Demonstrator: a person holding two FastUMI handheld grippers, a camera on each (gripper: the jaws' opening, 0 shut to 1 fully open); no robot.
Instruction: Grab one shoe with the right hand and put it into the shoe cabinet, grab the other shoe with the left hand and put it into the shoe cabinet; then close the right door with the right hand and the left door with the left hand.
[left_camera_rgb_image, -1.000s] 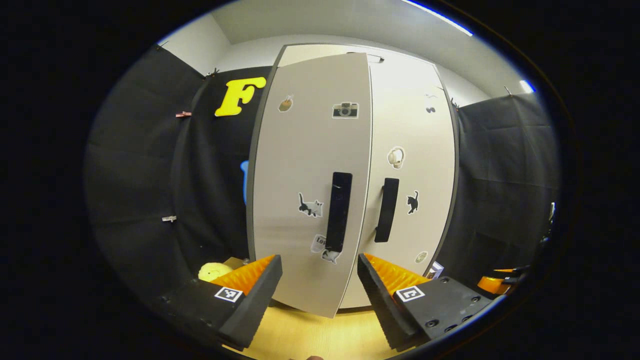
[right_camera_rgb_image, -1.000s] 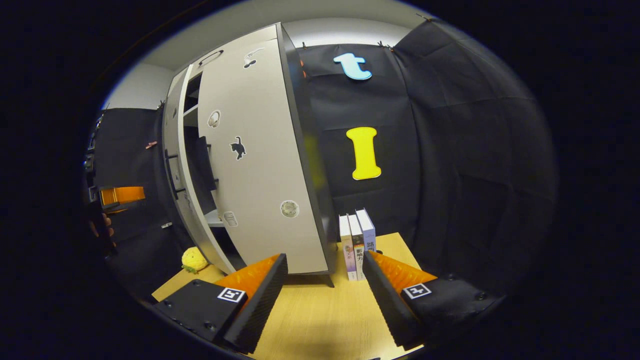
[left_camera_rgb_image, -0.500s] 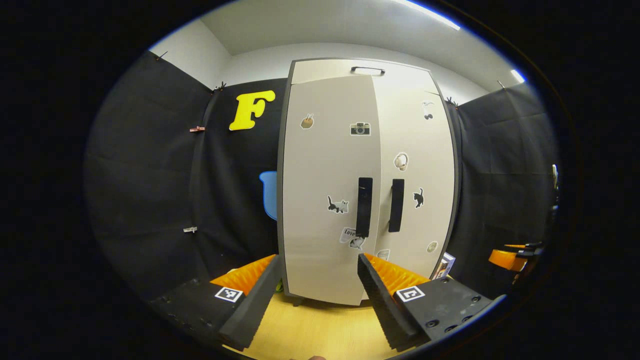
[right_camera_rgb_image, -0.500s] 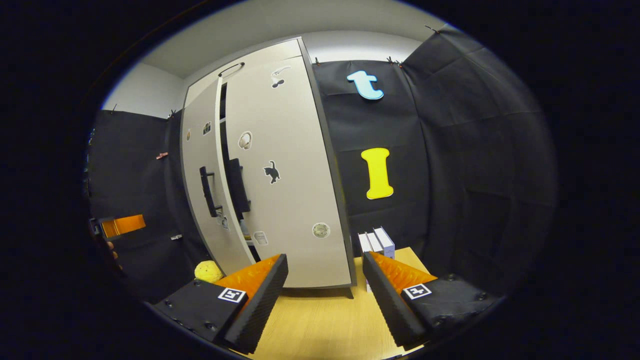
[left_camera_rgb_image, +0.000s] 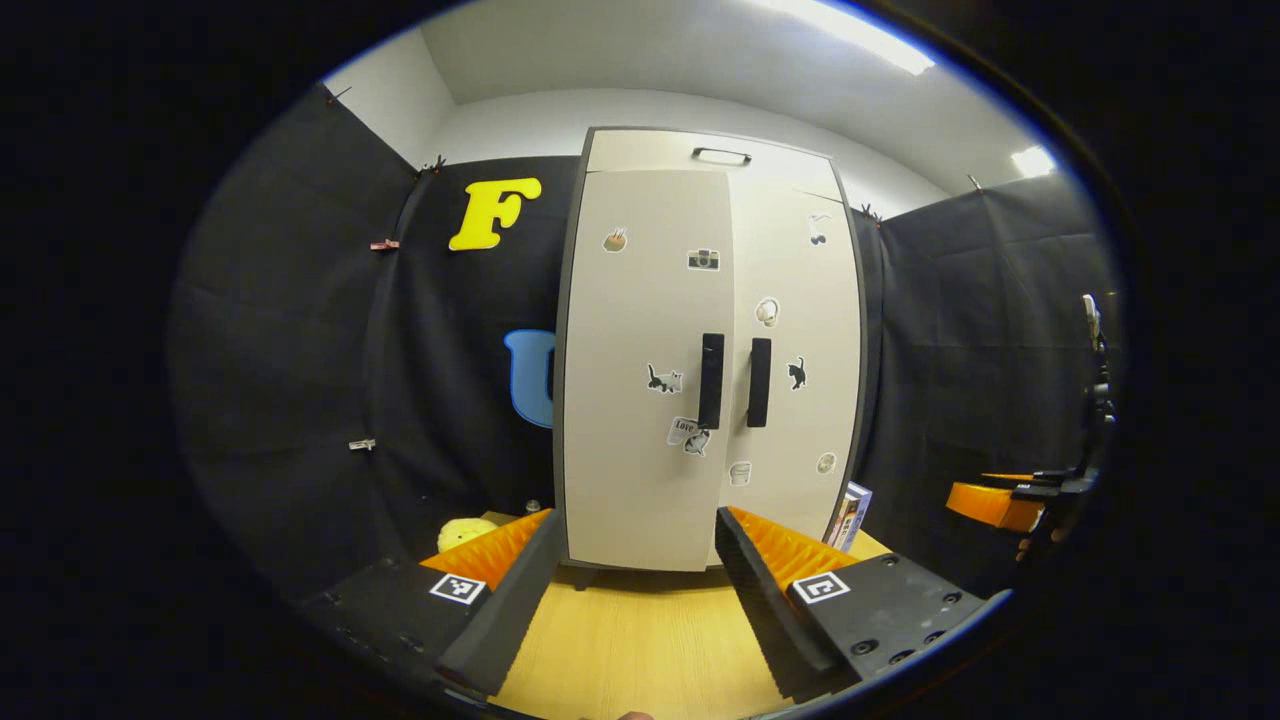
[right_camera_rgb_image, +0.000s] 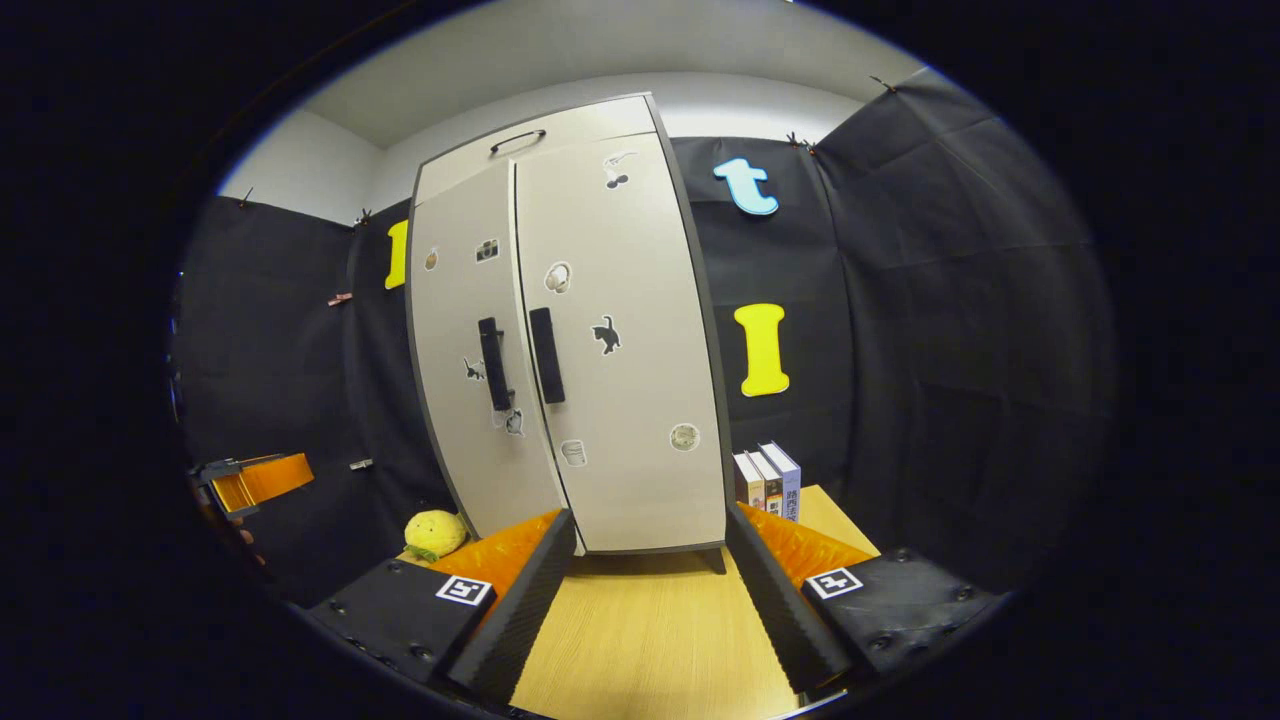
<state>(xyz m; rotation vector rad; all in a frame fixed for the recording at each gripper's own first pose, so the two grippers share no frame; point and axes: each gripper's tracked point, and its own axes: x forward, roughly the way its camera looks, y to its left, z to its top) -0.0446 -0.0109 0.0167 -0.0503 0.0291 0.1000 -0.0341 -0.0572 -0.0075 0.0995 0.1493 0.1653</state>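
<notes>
Shoe cabinet (left_camera_rgb_image: 705, 360) stands upright on the wooden table (left_camera_rgb_image: 640, 650), straight ahead of the left gripper (left_camera_rgb_image: 630, 590) and apart from it, with bare tabletop between the fingertips and the cabinet's foot. Both doors are closed: the left door (left_camera_rgb_image: 640, 400) and right door (left_camera_rgb_image: 800, 400) meet at the middle, their 2 dark handles (left_camera_rgb_image: 711, 380) side by side. The left gripper's jaws are spread wide with nothing between them.

In the right gripper view the cabinet (right_camera_rgb_image: 570, 350) sits ahead and a little to the left of the right gripper (right_camera_rgb_image: 650, 590), also clear of it – the jaws gape, holding nothing. Stickers dot both doors, a black cat sticker (right_camera_rgb_image: 604, 334) among them.

A yellow plush toy (right_camera_rgb_image: 433, 532) lies on the table beside the cabinet's left side, and 3 books (right_camera_rgb_image: 768, 478) stand upright just beside its right side. Each gripper shows at the far edge of the other's view – the right one (left_camera_rgb_image: 995, 500) off to the cabinet's right, well away from the doors
</notes>
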